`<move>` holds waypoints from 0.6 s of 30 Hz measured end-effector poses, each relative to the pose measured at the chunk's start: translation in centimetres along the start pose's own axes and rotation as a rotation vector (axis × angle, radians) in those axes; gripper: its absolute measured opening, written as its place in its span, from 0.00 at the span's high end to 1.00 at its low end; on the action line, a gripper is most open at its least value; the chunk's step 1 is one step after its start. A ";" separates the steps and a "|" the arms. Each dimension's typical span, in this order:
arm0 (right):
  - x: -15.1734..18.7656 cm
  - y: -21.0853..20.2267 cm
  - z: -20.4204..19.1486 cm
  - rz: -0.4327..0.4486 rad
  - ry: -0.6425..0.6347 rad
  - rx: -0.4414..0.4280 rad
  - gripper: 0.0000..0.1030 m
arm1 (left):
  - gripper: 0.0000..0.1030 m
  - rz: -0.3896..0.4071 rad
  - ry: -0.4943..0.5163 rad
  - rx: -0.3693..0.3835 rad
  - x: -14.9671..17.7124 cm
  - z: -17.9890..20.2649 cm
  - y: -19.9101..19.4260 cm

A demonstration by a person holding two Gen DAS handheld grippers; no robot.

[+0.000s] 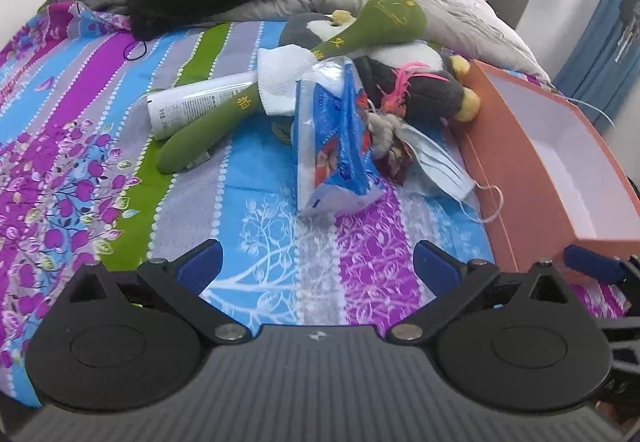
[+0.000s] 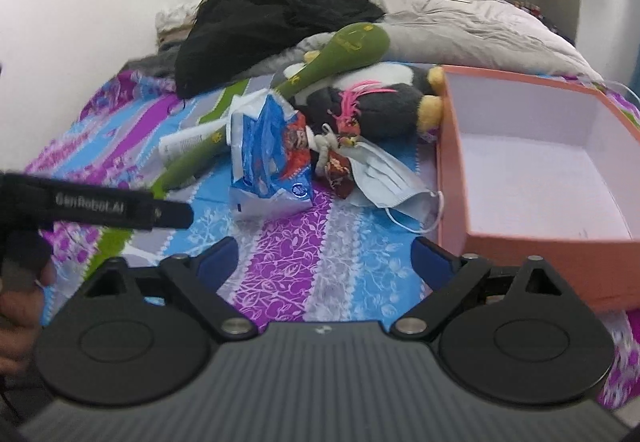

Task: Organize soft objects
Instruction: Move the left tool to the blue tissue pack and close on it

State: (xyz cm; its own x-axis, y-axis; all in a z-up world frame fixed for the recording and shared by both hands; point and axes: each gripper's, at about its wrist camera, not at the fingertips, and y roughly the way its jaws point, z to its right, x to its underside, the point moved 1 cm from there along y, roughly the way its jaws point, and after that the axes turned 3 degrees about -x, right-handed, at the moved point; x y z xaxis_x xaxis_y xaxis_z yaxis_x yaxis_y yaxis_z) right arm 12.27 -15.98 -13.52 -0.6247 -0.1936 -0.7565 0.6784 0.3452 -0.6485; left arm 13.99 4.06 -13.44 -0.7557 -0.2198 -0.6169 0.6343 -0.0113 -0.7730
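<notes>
A heap of soft things lies in the middle of the bed (image 1: 248, 226), just beside an open orange box (image 2: 516, 242): a grey and white stuffed penguin (image 1: 424, 82) with yellow feet, a long green plush bat (image 1: 280, 82) lying across it, a blue tissue pack (image 1: 336, 134) standing on edge in front, and a pale blue face mask (image 1: 440, 166) whose ear loop reaches the box wall. A white tube (image 1: 192, 106) lies under the bat's handle, touching it. The left wrist view shows a loose white tissue (image 1: 280, 82) draped over the bat, and the tip of the other tool at the box's near corner. The right wrist view shows more of the box's bare white inside, and a small red and pink feathered toy (image 2: 346, 130) resting against the penguin. Behind the heap sit black clothing (image 2: 272, 22) and a grey quilt (image 2: 472, 30). The left hand-held gripper (image 1: 316, 262) hovers over the bedsheet with its jaws apart, holding nothing. The right hand-held gripper (image 2: 324, 262) is likewise spread wide and holds nothing, near the box's front wall.
</notes>
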 end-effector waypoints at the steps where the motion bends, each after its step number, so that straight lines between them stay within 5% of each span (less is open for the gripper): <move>1: -0.1 0.6 -0.1 -0.005 -0.014 0.006 0.22 | 0.01 -0.002 -0.011 0.004 -0.2 -0.2 0.6; 18: -1.8 11.2 0.8 -0.042 -0.206 0.146 0.49 | 0.01 0.013 -0.102 0.125 -4.2 -1.2 9.6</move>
State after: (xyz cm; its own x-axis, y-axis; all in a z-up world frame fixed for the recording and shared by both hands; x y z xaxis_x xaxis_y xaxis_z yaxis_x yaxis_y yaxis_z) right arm 21.31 -12.54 -19.49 -0.5714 -0.3935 -0.7202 0.7116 0.1997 -0.6736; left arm 23.09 6.00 -18.44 -0.7309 -0.3184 -0.6037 0.6640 -0.1274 -0.7368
